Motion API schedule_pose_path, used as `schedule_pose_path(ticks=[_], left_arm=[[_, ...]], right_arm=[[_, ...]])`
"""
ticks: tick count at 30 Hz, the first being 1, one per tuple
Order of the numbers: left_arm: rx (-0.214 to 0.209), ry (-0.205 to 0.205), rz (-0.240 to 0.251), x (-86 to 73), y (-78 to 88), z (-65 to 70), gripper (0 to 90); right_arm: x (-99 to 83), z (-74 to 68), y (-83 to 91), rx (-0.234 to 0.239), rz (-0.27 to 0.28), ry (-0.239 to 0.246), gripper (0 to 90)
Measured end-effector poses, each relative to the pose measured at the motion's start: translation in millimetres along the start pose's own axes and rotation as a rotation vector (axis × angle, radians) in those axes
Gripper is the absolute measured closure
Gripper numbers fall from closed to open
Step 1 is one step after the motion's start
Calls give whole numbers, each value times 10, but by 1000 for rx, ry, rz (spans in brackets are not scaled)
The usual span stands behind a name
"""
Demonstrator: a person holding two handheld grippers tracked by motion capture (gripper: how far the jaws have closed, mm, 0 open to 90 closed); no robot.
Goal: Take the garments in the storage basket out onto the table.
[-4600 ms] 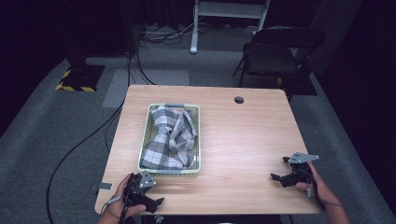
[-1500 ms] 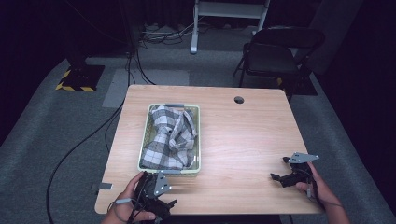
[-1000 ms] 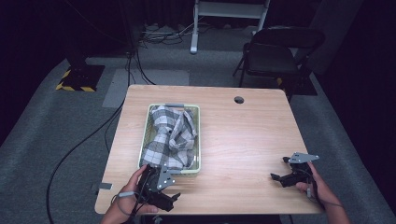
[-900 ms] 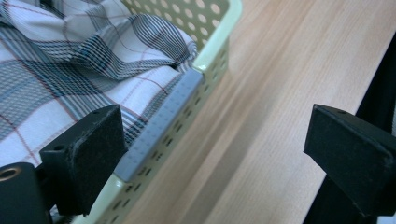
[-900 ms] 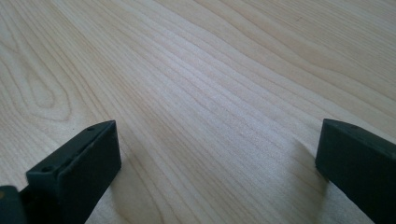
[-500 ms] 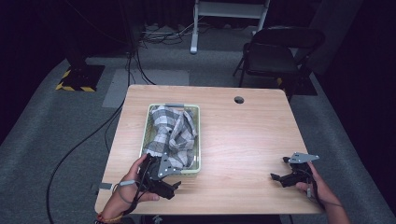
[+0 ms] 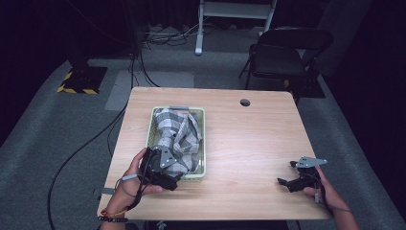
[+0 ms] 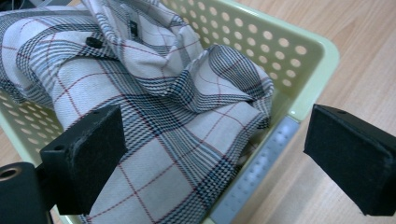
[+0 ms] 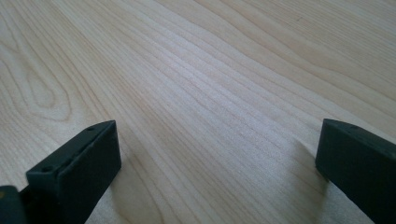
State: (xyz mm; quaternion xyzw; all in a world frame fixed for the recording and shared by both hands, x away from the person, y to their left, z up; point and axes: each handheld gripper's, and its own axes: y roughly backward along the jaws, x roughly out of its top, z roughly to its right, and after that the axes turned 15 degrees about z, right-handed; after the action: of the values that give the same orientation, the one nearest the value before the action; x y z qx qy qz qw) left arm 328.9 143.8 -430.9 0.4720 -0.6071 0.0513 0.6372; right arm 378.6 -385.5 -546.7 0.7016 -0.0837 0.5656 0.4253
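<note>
Clearly, your left hand-held gripper hung over the near end of the pale green basket, which sat on the left half of the tabletop. In the left gripper view its jaws stood wide apart: one black pad lay over the plaid cloth, the other beyond the basket's near rim above bare wood. Whether the pad touched the cloth, you could not tell from that view. Nothing was held between the jaws.

The checked cloth, grey-white with dark and red lines, lay crumpled inside the basket and filled most of it, its folds rising about level with the perforated walls. A grey label strip ran along the outside of the basket's near rim.

Your left hand gripped the tool from the near left, with a wristband and a beaded bracelet on that wrist.

Your right hand-held gripper rested low at the near right corner of the tabletop, well apart from the basket, held by your right hand. In the right gripper view its jaws were spread wide too, with bare wood grain between them.

Farther off, a round cable hole marked the far edge of the tabletop, and a dark chair stood beyond the far right corner.
</note>
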Motion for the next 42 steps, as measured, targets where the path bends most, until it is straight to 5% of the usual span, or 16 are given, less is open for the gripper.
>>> schedule_pose_path(ticks=[22,32,42], left_arm=[[82,107,-11,99,-298,-360,44],[113,249,-68,131,-491,-539,46],[126,324,-110,148,-651,-647,27]], right_arm=[[0,0,0,0,0,0,0],[0,0,0,0,0,0,0],[0,0,0,0,0,0,0]])
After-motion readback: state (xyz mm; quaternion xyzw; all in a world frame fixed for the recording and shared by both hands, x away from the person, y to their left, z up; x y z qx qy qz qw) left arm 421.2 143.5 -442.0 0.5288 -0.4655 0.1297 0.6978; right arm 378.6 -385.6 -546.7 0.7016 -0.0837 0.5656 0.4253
